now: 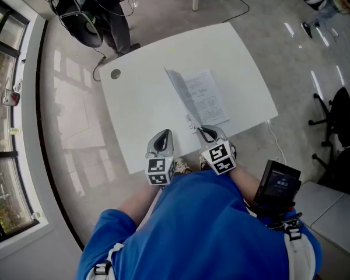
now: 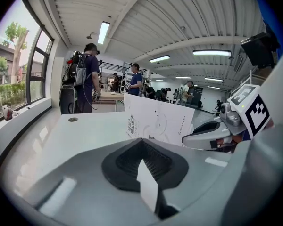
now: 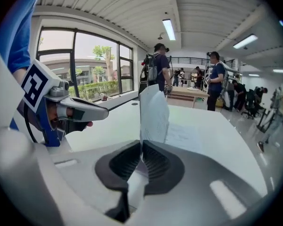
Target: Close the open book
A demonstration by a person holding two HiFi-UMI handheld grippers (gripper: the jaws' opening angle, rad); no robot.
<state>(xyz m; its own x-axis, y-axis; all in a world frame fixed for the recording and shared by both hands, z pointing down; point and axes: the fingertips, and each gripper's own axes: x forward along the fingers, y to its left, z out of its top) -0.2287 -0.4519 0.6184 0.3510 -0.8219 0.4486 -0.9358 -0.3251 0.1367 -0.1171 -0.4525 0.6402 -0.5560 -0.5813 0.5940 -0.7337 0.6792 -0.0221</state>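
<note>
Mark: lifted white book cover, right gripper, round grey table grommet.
lifted white book cover [image 3: 154, 112], right gripper view, sheet's face.
right gripper [image 3: 141, 144], right gripper view, jaw tips.
round grey table grommet [image 1: 115, 73], head view, centre.

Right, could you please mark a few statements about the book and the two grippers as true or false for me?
1. The right gripper is shut on the raised side of the book. True.
2. The book lies fully closed. False: one side stands up, the other lies flat on the table.
3. The left gripper also grips the book. False: its jaws are together on nothing, beside the book.
4. A round grey disc sits near a far corner of the table. True.
</note>
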